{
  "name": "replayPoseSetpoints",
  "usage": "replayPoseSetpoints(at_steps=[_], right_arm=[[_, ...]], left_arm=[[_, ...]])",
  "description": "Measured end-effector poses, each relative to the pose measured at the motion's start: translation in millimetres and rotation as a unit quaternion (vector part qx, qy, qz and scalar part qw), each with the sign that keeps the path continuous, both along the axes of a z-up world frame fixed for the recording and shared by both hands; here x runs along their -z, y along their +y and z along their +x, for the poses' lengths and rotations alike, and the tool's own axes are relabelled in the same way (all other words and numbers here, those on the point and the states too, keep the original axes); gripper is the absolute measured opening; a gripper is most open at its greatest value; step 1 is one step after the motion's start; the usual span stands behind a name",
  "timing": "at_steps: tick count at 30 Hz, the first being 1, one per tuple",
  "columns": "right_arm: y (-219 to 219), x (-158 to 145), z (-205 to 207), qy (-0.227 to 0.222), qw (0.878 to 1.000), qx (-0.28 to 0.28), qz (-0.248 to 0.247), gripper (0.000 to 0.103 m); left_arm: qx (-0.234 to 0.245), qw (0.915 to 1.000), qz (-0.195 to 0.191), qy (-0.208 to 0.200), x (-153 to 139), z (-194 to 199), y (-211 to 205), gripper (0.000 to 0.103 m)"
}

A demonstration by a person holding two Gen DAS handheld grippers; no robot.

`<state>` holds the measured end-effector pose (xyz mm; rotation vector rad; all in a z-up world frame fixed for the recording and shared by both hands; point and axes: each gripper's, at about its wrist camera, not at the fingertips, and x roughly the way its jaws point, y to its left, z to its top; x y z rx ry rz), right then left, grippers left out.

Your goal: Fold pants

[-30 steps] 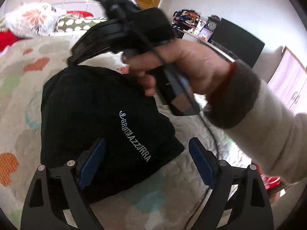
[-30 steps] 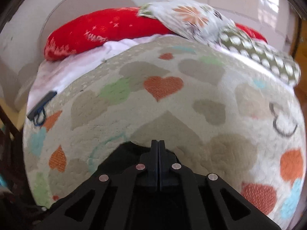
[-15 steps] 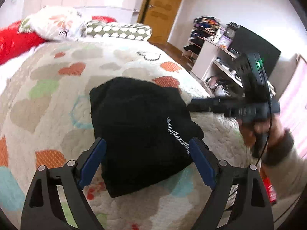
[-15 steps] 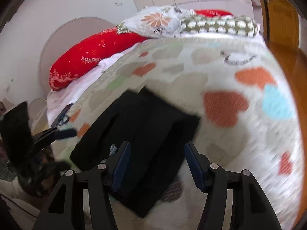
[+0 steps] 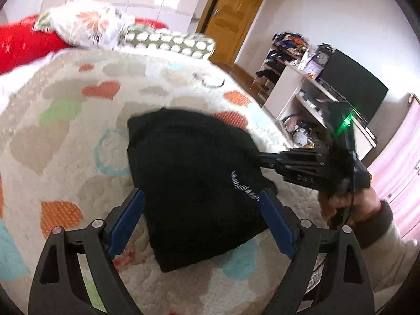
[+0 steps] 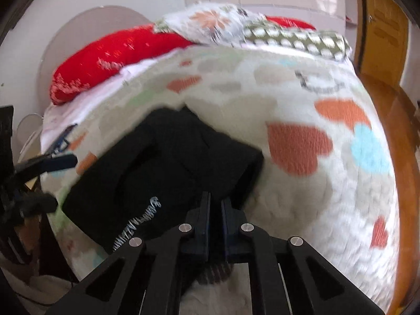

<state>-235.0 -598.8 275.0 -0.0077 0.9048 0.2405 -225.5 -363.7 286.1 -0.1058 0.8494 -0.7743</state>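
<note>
Pants (image 5: 194,183) folded into compact black bundle on bed (image 5: 78,131), directly ahead of left gripper (image 5: 202,223), fingers wide apart, empty. Right gripper (image 6: 215,210) pressed together at bundle's near edge, nothing visibly pinched; neither clearly nearer.

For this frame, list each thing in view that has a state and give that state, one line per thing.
black pants: folded into a compact bundle, lying on the bed, white lettering facing up.
left gripper: open wide, above the near edge of the pants, holding nothing.
right gripper: shut, nothing visible between the pads, at the pants' edge.
heart-print blanket: spread over the bed.
wooden door: closed.
</note>
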Motion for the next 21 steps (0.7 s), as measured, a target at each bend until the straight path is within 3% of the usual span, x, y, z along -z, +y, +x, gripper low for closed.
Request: replayPoseSetpoints(at_steps=[4,7,8,9,11,14,16,18,21], right_arm=[[-5.8,-0.2,-6.6,0.006,1.000,0.008,0.004,0.005],[-15.8,-19.5,-8.8,-0.021,0.999,0.029,0.029,0.014],[-16.8,-24.3,-8.3,-0.029,0.998,0.031,0.036,0.022],[-16.8,-30.1,-6.1,-0.040,0.998,0.030,0.044,0.040],[-8.2,-35.5,2.8,-0.051,0.998,0.028,0.039,0.059],[15.3,-28.6,20.6,-0.042,0.999,0.007,0.010,0.055],[28.1,-22.2,28.9,-0.035,0.999,-0.004,0.005,0.050],[39.9,-16.9,33.8,-0.034,0.999,-0.019,-0.007,0.037],[43.9,1.7,45.4,-0.017,0.999,-0.023,-0.024,0.036]], left_arm=[[-0.017,0.9997,0.004,0.015,3.4,11.5,3.0,0.089],[-0.044,0.9990,-0.009,0.009,-5.2,25.5,10.1,0.089],[-0.055,0.9983,-0.011,0.014,-5.8,34.9,10.8,0.089],[-0.066,0.9975,-0.007,0.021,-5.3,43.6,10.0,0.089],[-0.088,0.9957,0.002,0.031,-2.7,58.2,8.5,0.089],[-0.116,0.9921,0.031,0.037,4.3,82.6,1.0,0.089],[-0.132,0.9874,0.071,0.052,15.2,98.1,-8.1,0.089],[-0.128,0.9864,0.082,0.062,24.6,106.5,-14.1,0.089],[-0.123,0.9841,0.108,0.069,39.4,117.8,-24.1,0.089]])
